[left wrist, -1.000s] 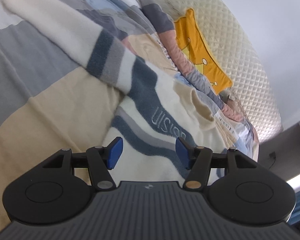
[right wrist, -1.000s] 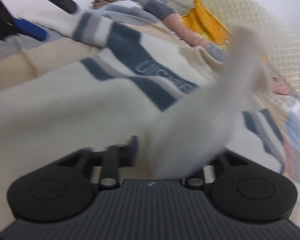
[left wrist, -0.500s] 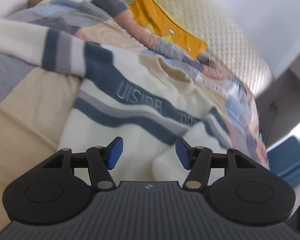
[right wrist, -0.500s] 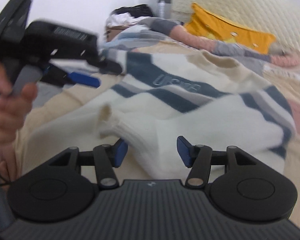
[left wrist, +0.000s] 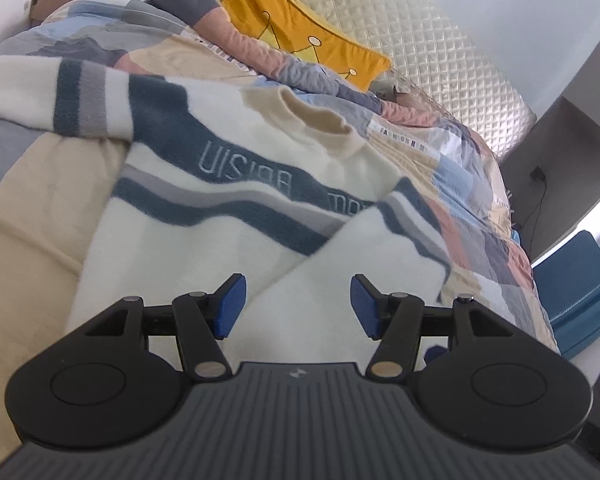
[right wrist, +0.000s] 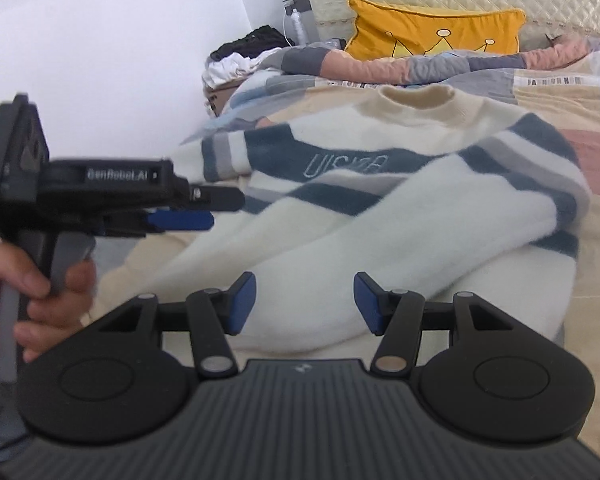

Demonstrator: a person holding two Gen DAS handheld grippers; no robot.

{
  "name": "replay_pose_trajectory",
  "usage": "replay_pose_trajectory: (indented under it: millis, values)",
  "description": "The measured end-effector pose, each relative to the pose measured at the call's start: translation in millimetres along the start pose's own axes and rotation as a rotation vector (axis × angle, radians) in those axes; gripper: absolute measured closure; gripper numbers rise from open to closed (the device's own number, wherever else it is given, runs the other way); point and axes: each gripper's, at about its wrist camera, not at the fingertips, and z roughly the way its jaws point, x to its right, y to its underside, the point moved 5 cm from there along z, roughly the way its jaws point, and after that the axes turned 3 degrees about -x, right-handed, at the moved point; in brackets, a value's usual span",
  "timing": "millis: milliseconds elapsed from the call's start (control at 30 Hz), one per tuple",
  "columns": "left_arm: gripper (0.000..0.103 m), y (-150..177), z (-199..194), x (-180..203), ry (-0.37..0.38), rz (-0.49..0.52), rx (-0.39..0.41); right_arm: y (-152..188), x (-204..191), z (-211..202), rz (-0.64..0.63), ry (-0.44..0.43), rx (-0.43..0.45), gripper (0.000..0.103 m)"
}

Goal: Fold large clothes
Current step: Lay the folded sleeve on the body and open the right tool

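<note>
The cream sweater (left wrist: 228,216) with blue stripes lies flat on the bed (left wrist: 28,208), its right sleeve (right wrist: 400,236) folded across the chest. My left tongs (left wrist: 298,300) and right tongs (right wrist: 305,300) hover above it, both released and empty. A yellow pillow (right wrist: 432,32) sits far behind.

Sweater (left wrist: 228,216) on patchwork-quilted bed (left wrist: 24,208)

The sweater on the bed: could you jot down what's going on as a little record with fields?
garment: cream sweater with blue and grey stripes, lying on a patchwork quilt
right sleeve: folded across the chest
left sleeve: spread out to the side
left gripper: open, holds nothing
right gripper: open, holds nothing
behind: yellow crown pillow
</note>
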Motion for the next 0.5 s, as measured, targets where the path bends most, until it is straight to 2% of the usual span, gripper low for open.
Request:
replay_pose_trajectory:
  millis: [67,167,233,267,400,500]
  values:
    - [0.040,3.2,5.0,4.3,-0.001,0.013,-0.017,-2.0,8.1,1.8,0.037,-0.006,0.004,0.047]
    - [0.040,8.3,27.0,3.0,-0.052,0.050,-0.072,-3.5,26.6,11.8,0.093,0.014,0.015,0.048]
    - [0.041,12.6,44.3,-3.8,-0.083,0.044,-0.117,-3.0,41.5,27.5,0.117,0.079,-0.012,0.059]
    - [0.041,15.7,50.2,-6.5,-0.089,0.038,-0.135,-3.1,48.3,34.7,0.129,0.096,-0.018,0.072]
    - [0.042,20.3,70.7,-10.6,-0.126,0.069,-0.179,-7.7,67.2,59.1,0.193,0.106,-0.020,0.079]
    - [0.046,25.2,85.8,-15.1,-0.172,0.082,-0.222,-7.0,70.4,75.3,0.175,0.131,-0.027,0.081]
